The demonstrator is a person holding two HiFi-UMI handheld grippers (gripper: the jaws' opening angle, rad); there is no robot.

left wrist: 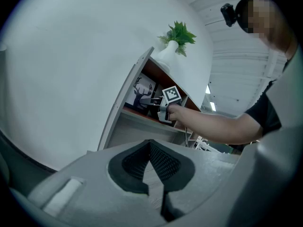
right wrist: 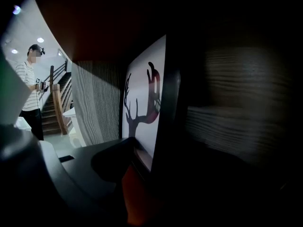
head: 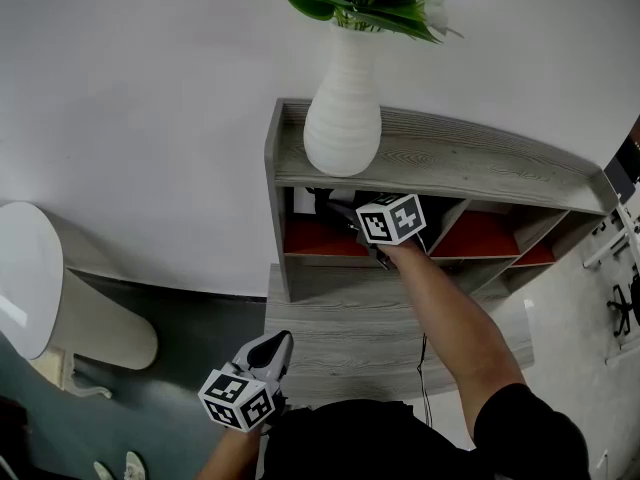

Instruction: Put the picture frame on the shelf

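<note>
The picture frame [head: 303, 201] with a black stag print stands upright in the left-most red-floored compartment of the grey wooden shelf [head: 450, 158]. My right gripper [head: 335, 208] reaches into that compartment, its marker cube just outside. In the right gripper view the frame [right wrist: 147, 108] stands edge-on between the jaws. The left pad [right wrist: 113, 160] sits just off its front; the right jaw is lost in the dark. My left gripper [head: 272, 348] hangs low at the desk's near left edge, pads [left wrist: 161, 162] together with nothing in them. The left gripper view also shows the frame [left wrist: 141, 91] and the right gripper [left wrist: 154, 100].
A white ribbed vase [head: 342, 108] with green leaves stands on the shelf's top board, above the frame's compartment. A grey wooden desk [head: 340, 328] lies below the shelf. A white rounded object [head: 30, 278] stands on the floor at left. A person in a striped shirt [right wrist: 32, 93] stands by stairs.
</note>
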